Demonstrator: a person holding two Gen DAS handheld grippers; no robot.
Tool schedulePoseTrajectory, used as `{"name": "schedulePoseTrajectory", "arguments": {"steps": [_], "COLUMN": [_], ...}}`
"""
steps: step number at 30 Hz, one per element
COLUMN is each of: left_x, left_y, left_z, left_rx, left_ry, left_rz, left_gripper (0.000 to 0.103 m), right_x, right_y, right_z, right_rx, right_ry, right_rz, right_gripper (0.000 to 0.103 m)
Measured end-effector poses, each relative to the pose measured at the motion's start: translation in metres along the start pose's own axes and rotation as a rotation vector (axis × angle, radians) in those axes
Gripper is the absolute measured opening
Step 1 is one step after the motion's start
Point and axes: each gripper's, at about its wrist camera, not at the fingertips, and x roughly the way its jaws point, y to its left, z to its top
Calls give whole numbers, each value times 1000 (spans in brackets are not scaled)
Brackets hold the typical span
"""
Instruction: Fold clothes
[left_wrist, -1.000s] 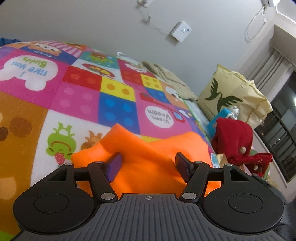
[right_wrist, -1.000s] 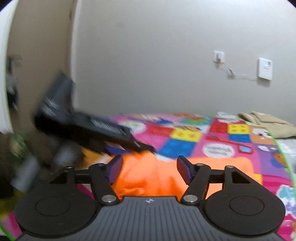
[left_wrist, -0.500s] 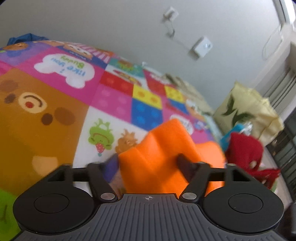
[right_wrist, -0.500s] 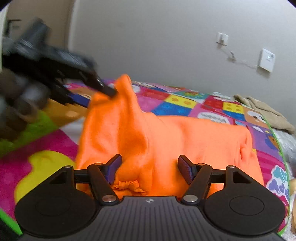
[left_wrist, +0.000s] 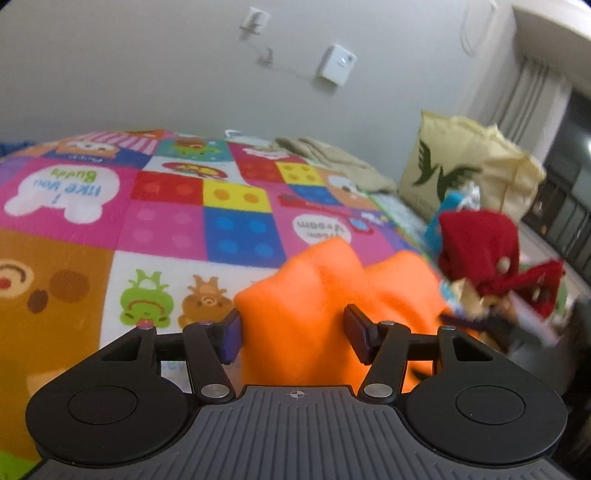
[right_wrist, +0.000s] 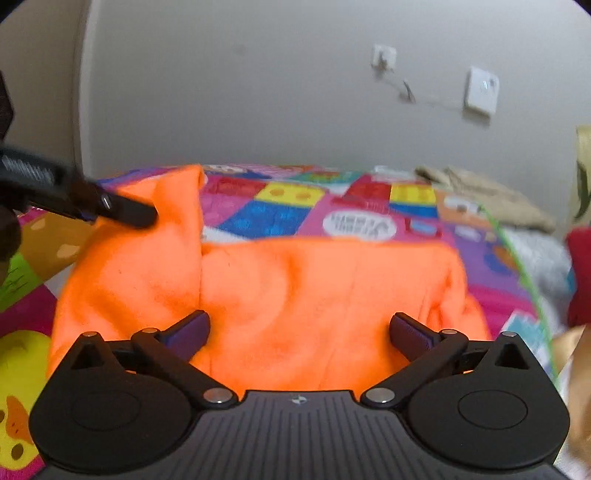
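An orange fleece garment (left_wrist: 295, 295) lies on a colourful patchwork play mat (left_wrist: 166, 229). My left gripper (left_wrist: 293, 339) grips a thick bunch of it between its purple pads. In the right wrist view the left gripper (right_wrist: 122, 210) holds the garment's left corner up in a peak, while the rest of the orange garment (right_wrist: 314, 288) spreads flat on the mat. My right gripper (right_wrist: 301, 328) hovers over the garment's near edge. Its fingers are wide apart and hold nothing.
A folded beige cloth (left_wrist: 332, 162) lies at the mat's far edge by the wall. A yellow bag (left_wrist: 461, 166) and a red soft item (left_wrist: 480, 243) sit to the right, off the mat. The mat (right_wrist: 273, 218) shows bare beyond the garment.
The left gripper has lifted the garment's left corner off the mat and swung it to the right. The right gripper's fingers have spread wider.
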Motion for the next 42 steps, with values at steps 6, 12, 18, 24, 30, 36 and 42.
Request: {"name": "schedulePoseTrajectory", "arguments": {"steps": [6, 12, 18, 24, 30, 36, 42], "left_x": [23, -10, -21, 16, 12, 8, -39], "left_y": [-11, 11, 31, 14, 17, 19, 44], "left_z": [-2, 1, -26, -28, -28, -29, -20], "left_rx": [85, -119, -347, -302, -317, -332, -302], "left_ry": [65, 10, 53, 91, 76, 62, 2], "left_rz": [38, 22, -46, -19, -31, -42, 50], "left_gripper": [63, 94, 94, 89, 86, 79, 79], "right_x": [-36, 3, 3, -28, 2, 54, 65], "right_y": [28, 43, 40, 8, -77, -60, 9], "right_z": [8, -23, -24, -5, 12, 21, 48], "right_rx": [-100, -143, -117, 1, 268, 342, 178], "right_ry": [-127, 8, 12, -30, -30, 102, 60], "right_rz": [72, 84, 104, 225, -91, 131, 297], "right_gripper": [103, 103, 103, 103, 103, 103, 103]}}
